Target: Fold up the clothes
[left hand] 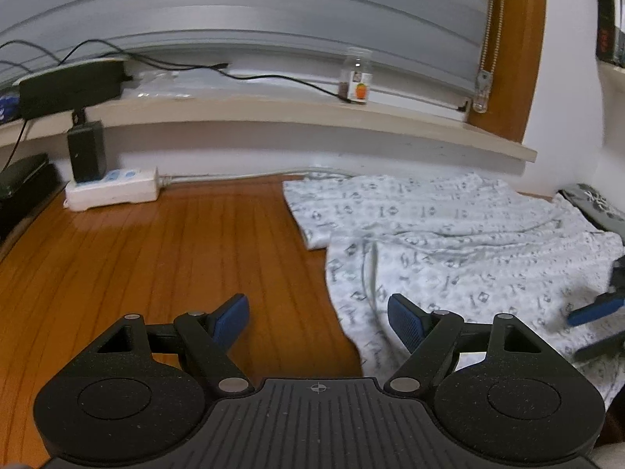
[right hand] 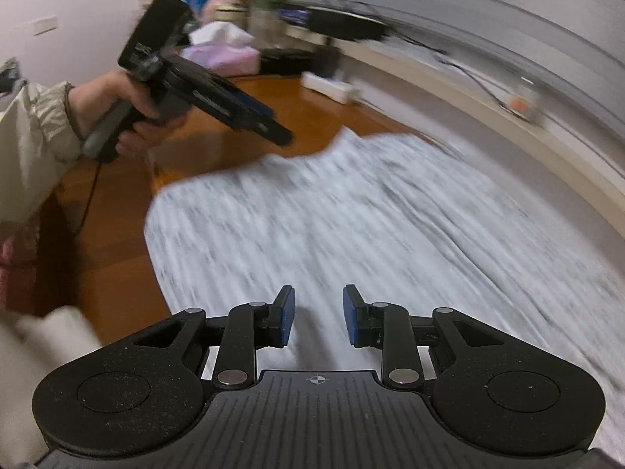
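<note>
Both grippers are open and hold nothing: the left gripper [left hand: 318, 318] hangs with its jaws spread wide over the left edge of a white patterned garment [left hand: 461, 242], one blue pad above bare wood and the other above cloth, while the right gripper [right hand: 317, 318] hovers with a narrower gap over the middle of the same garment. That garment lies spread on the wooden worktop [left hand: 156, 258]. Farther off, a white power strip [left hand: 113, 189] sits against the wall and a small clear bottle [left hand: 357, 76] stands on the ledge under the window blind [left hand: 250, 11].
</note>
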